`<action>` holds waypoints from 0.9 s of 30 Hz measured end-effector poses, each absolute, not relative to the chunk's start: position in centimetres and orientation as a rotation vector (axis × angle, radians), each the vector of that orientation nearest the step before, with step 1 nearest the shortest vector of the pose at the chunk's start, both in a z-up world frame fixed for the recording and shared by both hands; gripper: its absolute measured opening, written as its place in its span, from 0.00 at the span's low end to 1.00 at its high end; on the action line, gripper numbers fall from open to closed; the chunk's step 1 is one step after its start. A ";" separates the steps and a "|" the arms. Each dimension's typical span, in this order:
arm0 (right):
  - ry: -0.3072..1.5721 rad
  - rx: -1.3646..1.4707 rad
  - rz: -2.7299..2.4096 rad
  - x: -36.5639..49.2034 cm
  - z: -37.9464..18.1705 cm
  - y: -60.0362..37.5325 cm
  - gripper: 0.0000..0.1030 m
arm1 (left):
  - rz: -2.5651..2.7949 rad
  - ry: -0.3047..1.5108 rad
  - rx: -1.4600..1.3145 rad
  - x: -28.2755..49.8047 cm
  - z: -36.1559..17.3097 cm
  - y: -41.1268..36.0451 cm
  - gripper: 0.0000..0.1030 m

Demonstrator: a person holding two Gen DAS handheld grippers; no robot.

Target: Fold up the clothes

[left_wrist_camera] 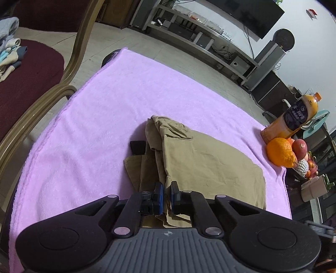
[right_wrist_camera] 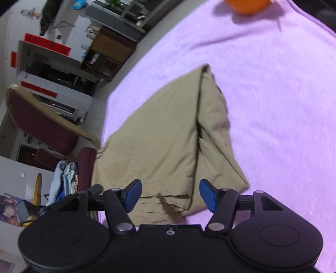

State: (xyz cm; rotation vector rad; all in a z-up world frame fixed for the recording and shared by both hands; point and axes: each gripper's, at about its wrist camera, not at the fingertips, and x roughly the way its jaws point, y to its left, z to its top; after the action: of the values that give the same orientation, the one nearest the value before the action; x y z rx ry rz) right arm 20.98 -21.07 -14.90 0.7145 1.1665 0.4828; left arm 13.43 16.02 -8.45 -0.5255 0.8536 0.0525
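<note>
- The left gripper (left_wrist_camera: 167, 194) pinched the near edge of the khaki pants (left_wrist_camera: 201, 159) on the purple blanket (left_wrist_camera: 105, 109).
- The right gripper (right_wrist_camera: 170, 194) hung over the pants — its fingers spread wide, holding nothing.

pink blanket (left_wrist_camera: 105, 109), orange (left_wrist_camera: 280, 152), juice bottle (left_wrist_camera: 298, 117), maroon chair (left_wrist_camera: 27, 84), television (left_wrist_camera: 252, 12)

Pale tiled floor (left_wrist_camera: 168, 52); maroon chair (left_wrist_camera: 27, 69); grey media shelf (left_wrist_camera: 199, 33); wall-mounted TV (left_wrist_camera: 252, 12).
</note>
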 end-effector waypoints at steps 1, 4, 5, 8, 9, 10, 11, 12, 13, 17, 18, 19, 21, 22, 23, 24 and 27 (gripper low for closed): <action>1.176 0.725 0.470 21.1 -15.4 -21.0 0.47 | 0.055 0.859 -0.531 13.5 -8.6 16.1 0.05; 1.189 0.815 0.452 21.4 -16.9 -21.1 0.40 | 0.054 0.870 -0.549 13.5 -8.9 16.3 0.05; 1.182 0.843 0.450 21.6 -17.2 -21.2 0.39 | 0.052 0.872 -0.558 13.5 -9.0 16.4 0.05; 1.159 0.902 0.455 22.0 -17.6 -20.8 0.39 | 0.044 0.877 -0.588 13.6 -9.2 16.7 0.05; 1.157 0.914 0.454 22.1 -17.8 -20.5 0.39 | 0.042 0.877 -0.602 13.6 -9.2 16.8 0.05; 1.156 0.906 0.443 22.1 -17.8 -20.1 0.31 | 0.040 0.874 -0.616 13.5 -9.2 16.9 0.05; 1.143 0.875 0.431 22.1 -17.4 -19.6 0.16 | 0.031 0.866 -0.635 13.4 -9.1 17.0 0.04; 1.121 0.838 0.421 22.0 -16.6 -19.3 0.14 | 0.022 0.857 -0.654 13.3 -8.9 17.0 0.04; 1.100 0.801 0.411 21.9 -15.9 -18.9 0.08 | 0.005 0.838 -0.668 13.0 -8.6 17.0 0.04; 0.941 0.641 0.444 20.9 -10.2 -18.7 0.07 | -0.063 0.751 -0.673 11.3 -6.8 15.7 0.04; 0.915 0.591 0.450 20.6 -8.9 -18.7 0.07 | -0.066 0.736 -0.661 10.7 -6.5 15.1 0.04; 0.897 0.528 0.444 20.2 -8.1 -18.7 0.07 | -0.045 0.758 -0.634 10.6 -7.0 14.4 0.04; 0.910 0.421 0.404 20.0 -8.3 -18.6 0.07 | -0.001 0.806 -0.578 10.4 -8.0 13.1 0.03; 0.930 0.392 0.386 20.2 -9.0 -18.5 0.07 | 0.021 0.829 -0.549 10.3 -8.6 12.5 0.04; 0.957 0.375 0.374 20.4 -9.9 -18.2 0.07 | 0.055 0.854 -0.515 10.5 -9.3 12.1 0.04; 0.986 0.352 0.370 20.5 -11.1 -17.7 0.07 | 0.090 0.878 -0.479 10.8 -10.1 11.8 0.04; 1.047 0.272 0.366 20.1 -13.6 -16.0 0.08 | 0.132 0.908 -0.414 11.2 -11.2 11.6 0.05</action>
State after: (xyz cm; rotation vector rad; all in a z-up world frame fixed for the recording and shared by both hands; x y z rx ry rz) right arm 20.12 -16.02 -13.61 0.2723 1.0474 0.3662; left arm 11.22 11.58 -11.21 -0.4139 0.9084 0.1323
